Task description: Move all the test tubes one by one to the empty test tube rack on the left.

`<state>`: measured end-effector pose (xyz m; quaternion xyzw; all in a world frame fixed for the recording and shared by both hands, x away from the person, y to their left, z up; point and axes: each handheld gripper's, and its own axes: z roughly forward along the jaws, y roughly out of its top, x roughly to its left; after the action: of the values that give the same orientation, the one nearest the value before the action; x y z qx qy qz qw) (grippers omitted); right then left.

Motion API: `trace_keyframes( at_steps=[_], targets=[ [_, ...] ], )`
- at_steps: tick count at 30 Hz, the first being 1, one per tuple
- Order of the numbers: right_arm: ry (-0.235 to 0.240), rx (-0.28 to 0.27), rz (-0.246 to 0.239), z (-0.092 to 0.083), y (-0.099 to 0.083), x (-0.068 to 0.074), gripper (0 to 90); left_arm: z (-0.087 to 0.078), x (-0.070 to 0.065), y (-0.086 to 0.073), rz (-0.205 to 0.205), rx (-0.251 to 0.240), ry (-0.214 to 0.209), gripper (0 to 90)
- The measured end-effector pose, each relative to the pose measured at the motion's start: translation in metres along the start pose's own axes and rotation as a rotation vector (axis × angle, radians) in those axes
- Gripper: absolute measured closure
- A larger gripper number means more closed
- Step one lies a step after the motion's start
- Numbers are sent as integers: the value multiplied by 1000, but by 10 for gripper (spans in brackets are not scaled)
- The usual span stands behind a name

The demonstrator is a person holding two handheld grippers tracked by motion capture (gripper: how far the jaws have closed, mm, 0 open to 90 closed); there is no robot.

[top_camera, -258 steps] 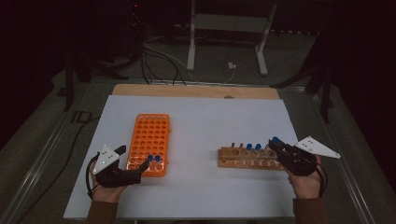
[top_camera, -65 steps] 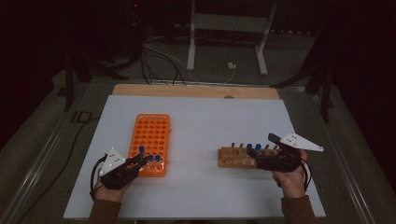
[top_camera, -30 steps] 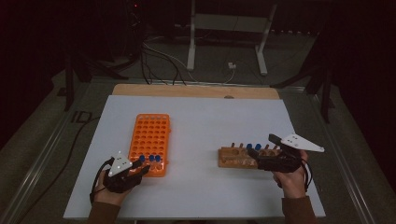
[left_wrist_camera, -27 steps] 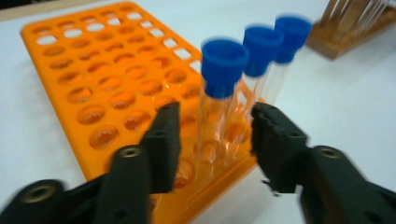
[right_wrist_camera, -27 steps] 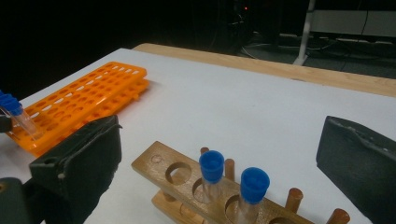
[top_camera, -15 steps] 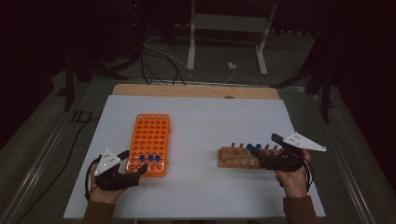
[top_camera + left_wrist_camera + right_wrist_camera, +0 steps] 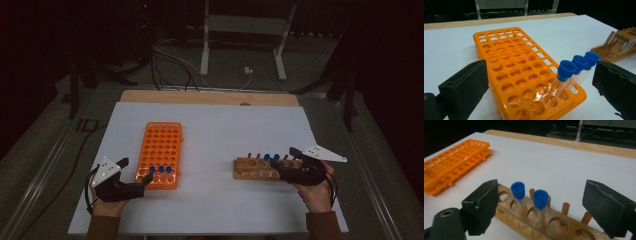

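Black jaws of the left gripper have just been opening and stand apart beside three blue-capped tubes in the orange rack; the right gripper, just closing, flanks two tubes untouched in the wooden rack

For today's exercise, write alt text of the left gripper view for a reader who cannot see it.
Three clear test tubes with blue caps stand in a row at the near corner of an orange rack on a white table. The left gripper frames them, its black jaws open and touching nothing. A wooden rack sits far right.
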<state>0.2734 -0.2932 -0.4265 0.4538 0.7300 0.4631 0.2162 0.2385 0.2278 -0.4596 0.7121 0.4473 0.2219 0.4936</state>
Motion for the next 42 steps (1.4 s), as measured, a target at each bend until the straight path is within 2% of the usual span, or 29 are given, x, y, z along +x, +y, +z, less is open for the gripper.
trace_keyframes(
  at_steps=[4,10,18,22,32,42],
  targets=[
    [-5,11,-5,-1,-5,-2,201,-1,1,0,0,-4,5,12],
    [22,28,4,0,-15,-9,356,-3,1,1,-1,-10,7,12],
    [31,47,-30,12,-23,-8,570,-3,1,1,0,-12,7,12],
    [37,47,-45,17,-23,-7,641,-3,1,0,-1,-11,7,12],
    [16,42,-75,24,-25,-4,746,-2,0,0,-2,-12,5,12],
    [22,48,-101,24,-24,0,767,-2,0,0,-1,-10,5,12]
  ],
)
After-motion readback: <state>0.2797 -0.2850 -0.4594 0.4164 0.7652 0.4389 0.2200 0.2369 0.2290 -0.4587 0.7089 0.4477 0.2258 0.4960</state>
